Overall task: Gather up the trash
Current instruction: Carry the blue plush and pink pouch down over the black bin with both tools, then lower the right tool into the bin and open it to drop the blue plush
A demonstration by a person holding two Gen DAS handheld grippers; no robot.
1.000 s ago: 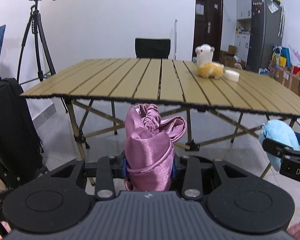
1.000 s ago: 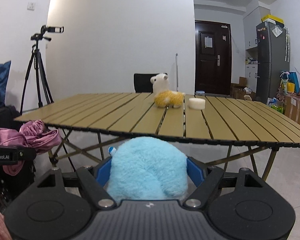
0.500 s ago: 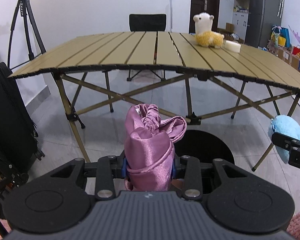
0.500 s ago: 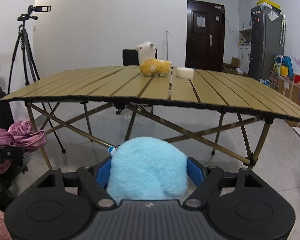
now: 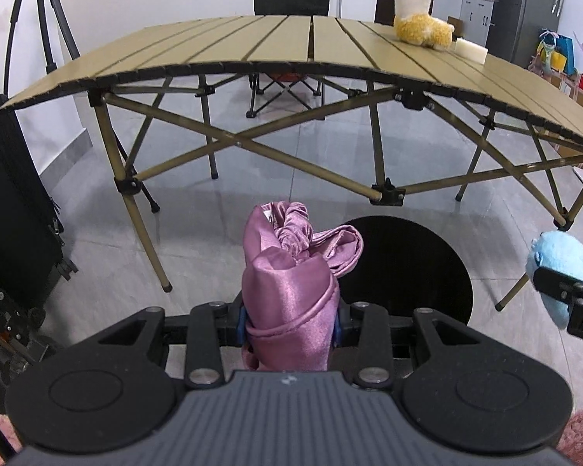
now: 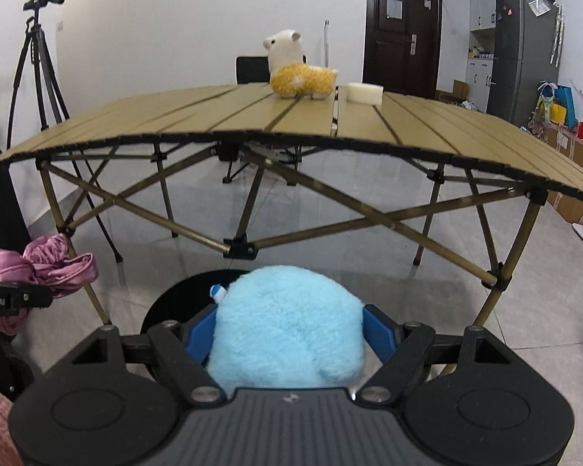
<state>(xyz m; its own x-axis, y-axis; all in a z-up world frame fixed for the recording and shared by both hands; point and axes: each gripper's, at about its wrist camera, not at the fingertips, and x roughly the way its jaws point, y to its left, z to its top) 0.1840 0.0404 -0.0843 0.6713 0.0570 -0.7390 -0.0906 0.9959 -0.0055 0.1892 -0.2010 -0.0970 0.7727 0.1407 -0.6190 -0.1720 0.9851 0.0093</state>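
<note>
While the left gripper [image 5: 291, 318] pinches a bunched pink cloth [image 5: 291, 283] between its fingers, the right gripper [image 6: 291, 334] squeezes a blue plush [image 6: 287, 330]. Both look light, soft, easily held mid-bulk. Just beyond both fingertips sits a black bin [image 5: 408, 260].

The pink cloth [image 5: 291, 295] is glossy, smooth satin, gathered in folds. The blue toy [image 6: 287, 330] is fluffy plush, as is the alpaca [image 6: 297, 72]. The worktop [image 5: 276, 42] is matt tan slats on thin metal-looking legs. The floor [image 5: 198, 209] is glossy tile.
</note>
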